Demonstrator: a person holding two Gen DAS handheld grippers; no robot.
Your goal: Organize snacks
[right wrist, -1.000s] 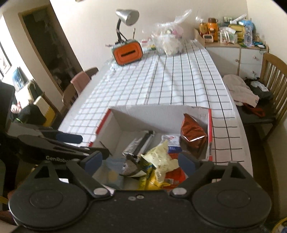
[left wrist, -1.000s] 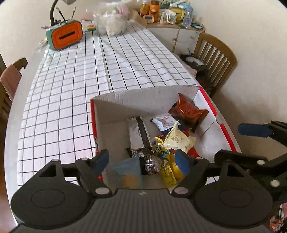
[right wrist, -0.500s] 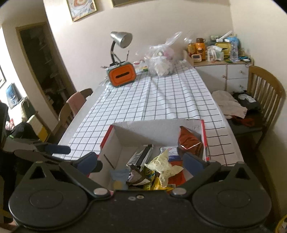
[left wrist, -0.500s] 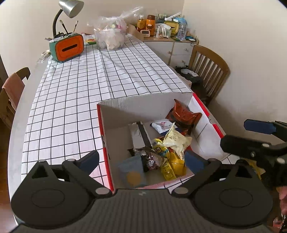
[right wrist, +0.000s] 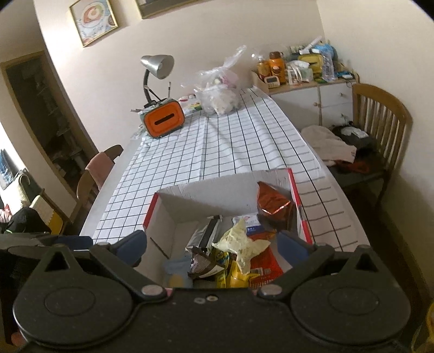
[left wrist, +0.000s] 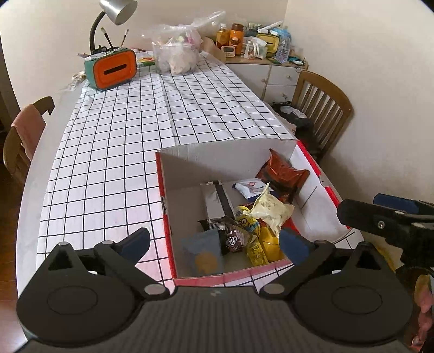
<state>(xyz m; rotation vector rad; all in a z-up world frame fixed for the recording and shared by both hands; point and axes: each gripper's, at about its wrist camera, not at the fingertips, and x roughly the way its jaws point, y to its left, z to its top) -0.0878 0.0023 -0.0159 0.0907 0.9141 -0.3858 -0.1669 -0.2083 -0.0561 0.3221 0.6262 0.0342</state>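
An open cardboard box with red outer sides [left wrist: 173, 187] [right wrist: 162, 209] stands at the near end of the checked tablecloth. Inside lie several snack packs: a brown-red foil bag [left wrist: 282, 169] [right wrist: 271, 202], a pale yellow bag [left wrist: 271, 209] [right wrist: 241, 244], a silver pack [left wrist: 214, 201], a yellow Minions pack [left wrist: 246, 222], a blue pouch [left wrist: 202, 249]. My left gripper [left wrist: 214, 243] is open and empty, held above the box's near edge. My right gripper [right wrist: 211, 245] is open and empty, also above the box; it shows at the right in the left wrist view [left wrist: 379, 214].
At the table's far end stand an orange tissue box [left wrist: 112, 68] with a desk lamp [left wrist: 116, 10] and a clear plastic bag [left wrist: 176, 54]. A wooden chair [left wrist: 322, 106] with clothes stands right, another chair [left wrist: 24, 135] left. A cluttered cabinet [right wrist: 306, 78] is behind.
Both grippers have pulled up and back from the box, so more of the table and room shows. Both stay open and empty. The snacks have not moved.
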